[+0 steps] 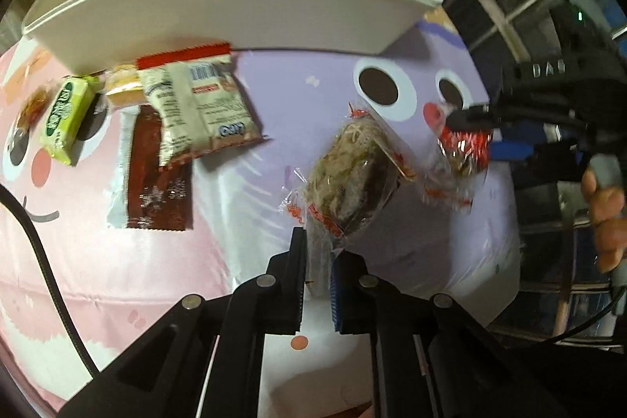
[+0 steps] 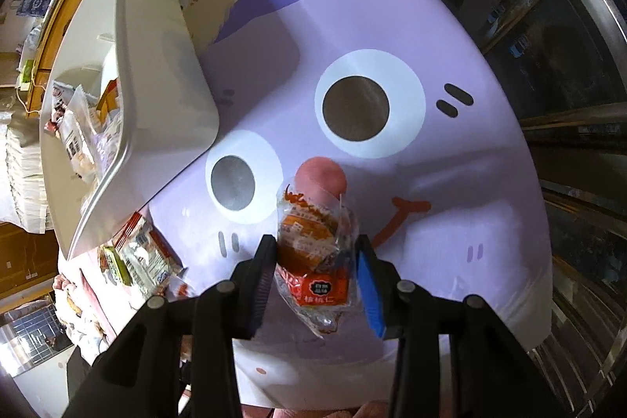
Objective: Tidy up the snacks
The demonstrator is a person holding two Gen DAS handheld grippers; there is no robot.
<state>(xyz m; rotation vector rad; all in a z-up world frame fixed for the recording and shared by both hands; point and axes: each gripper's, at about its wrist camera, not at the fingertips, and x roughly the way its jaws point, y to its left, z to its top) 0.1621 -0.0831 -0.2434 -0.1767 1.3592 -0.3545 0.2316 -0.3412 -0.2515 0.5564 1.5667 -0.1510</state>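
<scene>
In the left wrist view my left gripper (image 1: pixel 319 261) is shut on the clear wrapper edge of a brown snack cake (image 1: pixel 352 175), which hangs above the lilac cartoon tablecloth (image 1: pixel 298 96). At the right of that view my right gripper (image 1: pixel 466 122) pinches a red-and-clear wrapped snack (image 1: pixel 462 151). In the right wrist view the right gripper (image 2: pixel 317 261) is shut on this orange-labelled snack (image 2: pixel 309 253) over the cloth's cartoon face. A white bin (image 1: pixel 235 10) (image 2: pixel 164 65) holding several snack packets stands at the table's far side.
Loose on the cloth near the bin lie a green packet (image 1: pixel 66 116), a beige packet with a red edge (image 1: pixel 200 104), a dark red packet (image 1: pixel 156 179) and a small sandwich cracker (image 1: pixel 121 91). A person's hand (image 1: pixel 607 214) grips the right tool. Metal railings (image 2: pixel 568 124) stand beyond the table edge.
</scene>
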